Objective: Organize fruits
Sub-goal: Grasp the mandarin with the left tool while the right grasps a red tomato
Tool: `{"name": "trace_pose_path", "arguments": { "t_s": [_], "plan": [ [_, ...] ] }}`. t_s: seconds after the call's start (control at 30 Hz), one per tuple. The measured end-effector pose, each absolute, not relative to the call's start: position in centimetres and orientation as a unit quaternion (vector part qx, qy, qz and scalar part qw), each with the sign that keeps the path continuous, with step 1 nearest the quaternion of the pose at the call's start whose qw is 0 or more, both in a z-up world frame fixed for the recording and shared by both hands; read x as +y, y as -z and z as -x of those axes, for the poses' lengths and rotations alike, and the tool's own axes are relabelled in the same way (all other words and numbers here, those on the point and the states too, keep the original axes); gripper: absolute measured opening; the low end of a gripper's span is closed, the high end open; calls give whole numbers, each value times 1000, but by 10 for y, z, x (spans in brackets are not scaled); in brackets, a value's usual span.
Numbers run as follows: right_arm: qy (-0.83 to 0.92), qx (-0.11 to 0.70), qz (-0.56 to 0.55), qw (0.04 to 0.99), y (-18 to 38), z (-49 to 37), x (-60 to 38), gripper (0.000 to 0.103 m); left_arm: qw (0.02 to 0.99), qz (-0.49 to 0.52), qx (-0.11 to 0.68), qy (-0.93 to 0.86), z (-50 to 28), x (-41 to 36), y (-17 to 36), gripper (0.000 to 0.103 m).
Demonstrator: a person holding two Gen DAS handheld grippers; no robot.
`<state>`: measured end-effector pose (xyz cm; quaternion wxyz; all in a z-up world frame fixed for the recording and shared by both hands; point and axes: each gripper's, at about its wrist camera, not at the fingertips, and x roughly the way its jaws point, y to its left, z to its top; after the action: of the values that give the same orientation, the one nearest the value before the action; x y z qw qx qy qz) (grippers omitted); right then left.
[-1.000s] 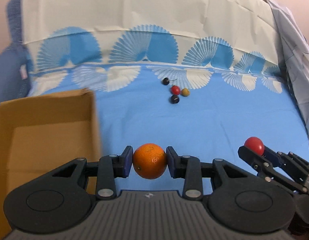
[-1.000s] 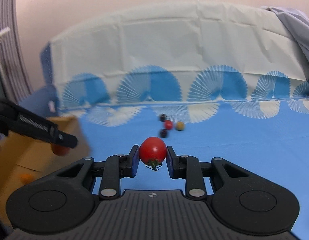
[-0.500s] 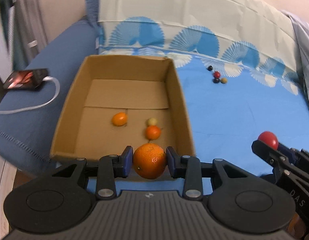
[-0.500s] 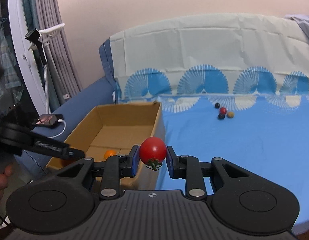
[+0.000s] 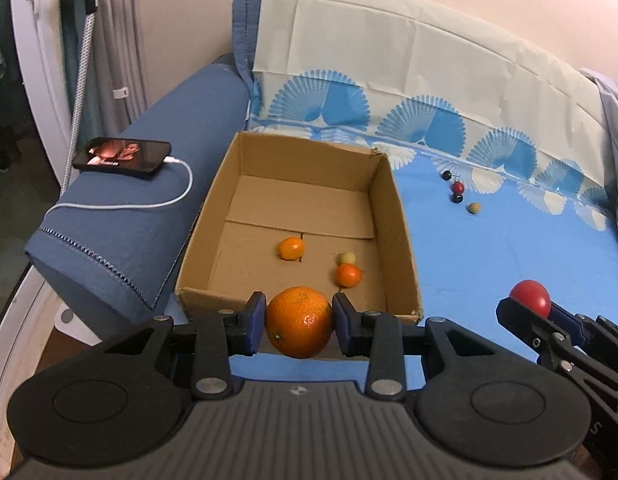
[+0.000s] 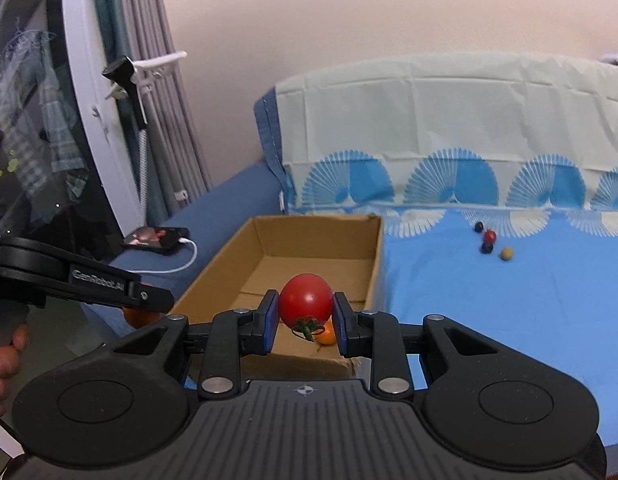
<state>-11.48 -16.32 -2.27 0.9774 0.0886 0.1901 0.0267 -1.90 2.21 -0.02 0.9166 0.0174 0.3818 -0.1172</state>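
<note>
Two tools each pinched a fruit near the box's (image 5: 401,240) front edge: the left tool (image 5: 299,322) a firm orange (image 5: 300,322), the right tool (image 6: 305,316) a soft, bruisable tomato (image 6: 305,300), gripped across its middle.

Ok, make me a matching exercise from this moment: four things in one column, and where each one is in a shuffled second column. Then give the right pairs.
Things:
1. orange
2. tomato
3. phone
4. kumquat

Places:
A. on the blue sofa arm, cable plugged in
B. on the floor of the cardboard box
C. between the left gripper fingers
D. between the right gripper fingers

Pairs: 1-C, 2-D, 3-A, 4-B
</note>
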Motion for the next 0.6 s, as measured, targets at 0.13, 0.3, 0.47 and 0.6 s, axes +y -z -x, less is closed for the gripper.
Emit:
{"name": "trace_pose_path", "arguments": {
  "t_s": [0.13,0.3,0.47,0.6],
  "plan": [
    [-36,203,-77,975,22,108,-159,29,915,-3,386,114,17,28,3,40],
    [-26,219,-69,973,27,100,-157,29,911,9,396,113,6,31,9,40],
    [-16,241,-67,968,35,86,-157,29,906,19,407,113,-11,34,18,40],
    [-10,251,-58,966,40,73,-156,29,905,21,411,110,-23,36,23,40]
  ]
}}
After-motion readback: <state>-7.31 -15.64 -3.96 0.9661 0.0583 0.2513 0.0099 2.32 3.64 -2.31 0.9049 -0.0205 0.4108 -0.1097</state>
